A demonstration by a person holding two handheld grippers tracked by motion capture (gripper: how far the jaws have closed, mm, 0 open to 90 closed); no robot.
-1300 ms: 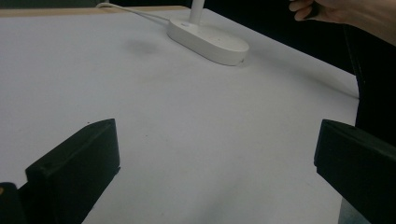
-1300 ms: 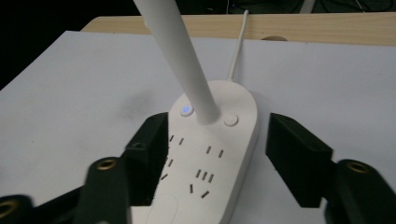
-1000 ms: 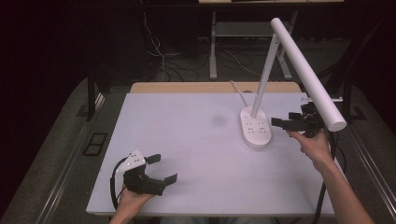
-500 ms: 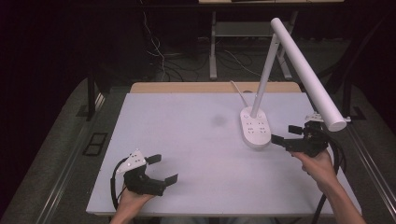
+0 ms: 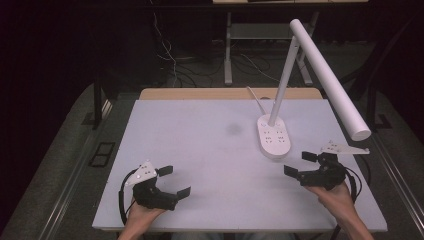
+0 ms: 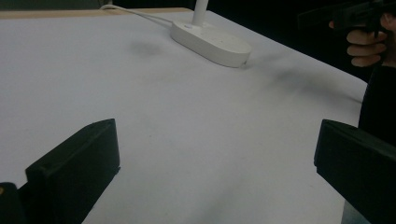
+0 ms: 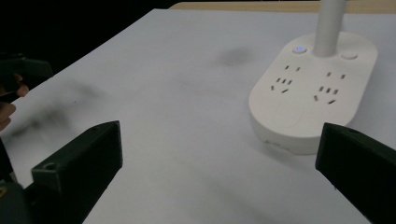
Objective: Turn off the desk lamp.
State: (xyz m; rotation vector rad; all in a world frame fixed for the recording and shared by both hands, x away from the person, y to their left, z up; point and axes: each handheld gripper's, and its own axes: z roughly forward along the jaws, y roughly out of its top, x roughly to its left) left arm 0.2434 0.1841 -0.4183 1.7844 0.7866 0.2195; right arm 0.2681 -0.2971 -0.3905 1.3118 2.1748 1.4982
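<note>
A white desk lamp stands on the white table (image 5: 200, 150); its oval base (image 5: 273, 136) carries power sockets and its long bar head (image 5: 330, 80) reaches out to the right. My left gripper (image 5: 174, 181) rests open near the table's front left edge, nothing between its jaws. My right gripper (image 5: 300, 164) sits open at the front right, a little in front of the lamp base (image 7: 310, 98), holding nothing. In the right gripper view a small blue light (image 7: 298, 48) glows on the base beside the lamp pole (image 7: 329, 25). The lamp base (image 6: 210, 39) lies far ahead in the left gripper view.
A white cord (image 5: 254, 97) runs from the lamp base to the table's back edge. A faint grey smudge (image 5: 233, 129) marks the tabletop's middle. Behind the table are a metal stand (image 5: 228, 50) and loose cables (image 5: 172, 65) on the dark floor.
My right gripper has come down and back from beside the lamp head to the tabletop in front of the base. The left gripper has stayed put.
</note>
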